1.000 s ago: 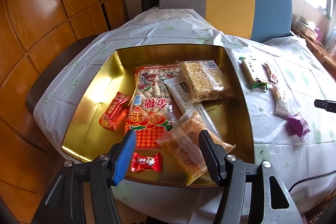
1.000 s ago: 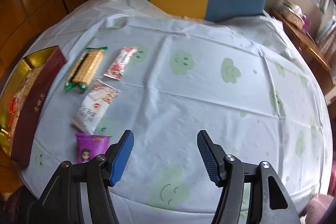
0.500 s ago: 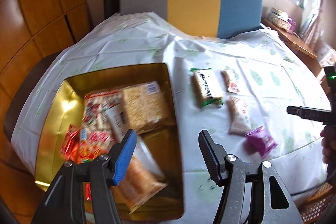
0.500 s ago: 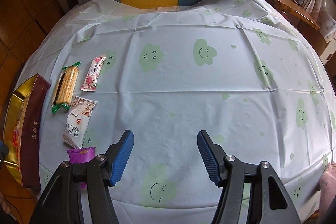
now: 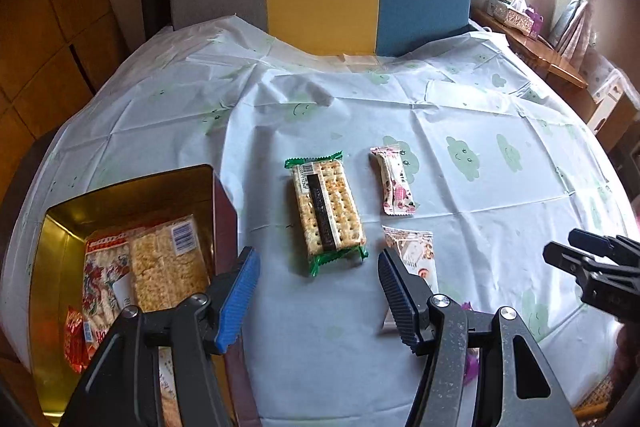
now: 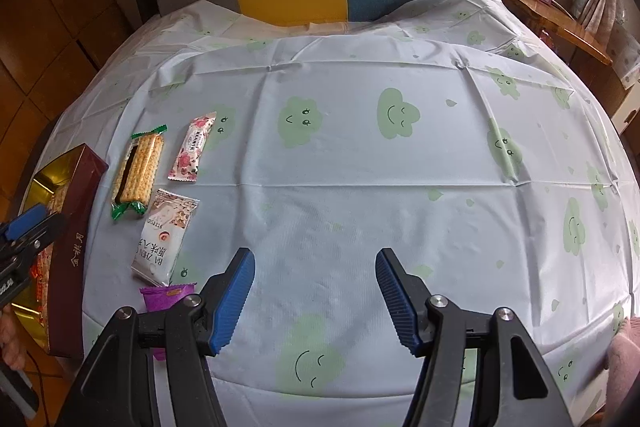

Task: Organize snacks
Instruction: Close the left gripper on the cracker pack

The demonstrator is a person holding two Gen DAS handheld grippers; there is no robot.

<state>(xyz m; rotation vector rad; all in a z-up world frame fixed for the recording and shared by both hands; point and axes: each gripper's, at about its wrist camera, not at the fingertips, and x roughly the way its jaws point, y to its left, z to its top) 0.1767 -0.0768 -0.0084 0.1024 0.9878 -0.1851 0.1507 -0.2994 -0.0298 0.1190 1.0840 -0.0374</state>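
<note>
Swinging: left gripper [image 5: 316, 291] has turned away from the gold tin [image 5: 132, 187], now at its left, toward the loose packets ahead; sorting of the remainder is judged next.
Grip: jaws of both wide apart, nothing held; right gripper [image 6: 314, 291] hovers over bare tablecloth [image 6: 360, 187].
Snacks: cracker pack [image 5: 326, 213] lies straight ahead of the left fingers; floral bar [image 5: 392, 181] and white sachet [image 5: 412, 251] ahead-right.
Materials: crinkled film wrappers, flat oblongs; tin rigid, glossy.
</note>
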